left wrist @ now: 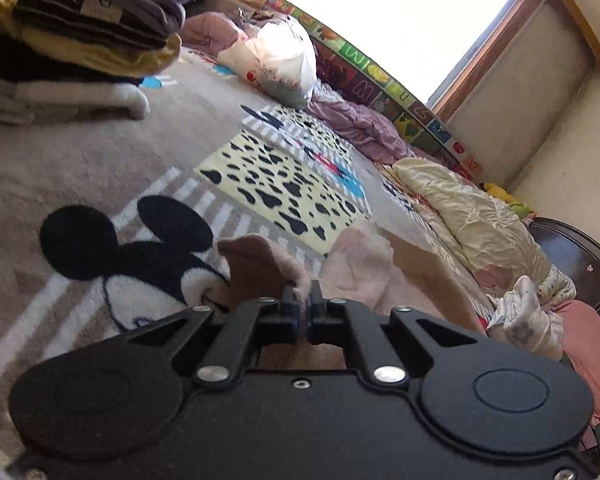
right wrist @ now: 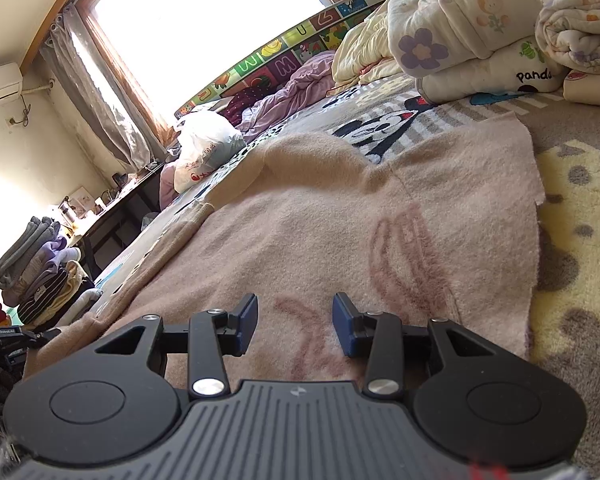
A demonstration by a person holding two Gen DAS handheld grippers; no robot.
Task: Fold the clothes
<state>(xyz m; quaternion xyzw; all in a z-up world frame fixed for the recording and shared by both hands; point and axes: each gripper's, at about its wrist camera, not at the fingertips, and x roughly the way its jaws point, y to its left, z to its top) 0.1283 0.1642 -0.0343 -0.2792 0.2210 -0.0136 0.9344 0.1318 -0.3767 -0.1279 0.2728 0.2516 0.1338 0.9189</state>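
Left gripper (left wrist: 302, 300) pinches a raised edge of the pink fleece garment (right wrist: 340, 220); the rest lies spread on the bed (right wrist: 572, 208). Right gripper (right wrist: 295, 326) hovers wide open above it. Soft, floppy, probably light: best grabbed at hems or corners.

1. Cartoon-mouse blanket (left wrist: 132, 248) spread across the bed, with a yellow spotted patch (left wrist: 276, 176).
2. White plastic bag (left wrist: 284, 60) lying on it, just beside crumpled lilac bedding (left wrist: 352, 120).
3. Alphabet play mat (left wrist: 380, 80) standing on edge below the bright window (left wrist: 380, 12).
4. Cream quilt (left wrist: 472, 216) bunched near a dark wooden headboard (left wrist: 572, 260).
5. Rolled floral quilts (right wrist: 460, 32), one printed "panda" (right wrist: 534, 76).
6. Grey curtain (right wrist: 96, 96) hanging beside the air conditioner (right wrist: 0, 84).
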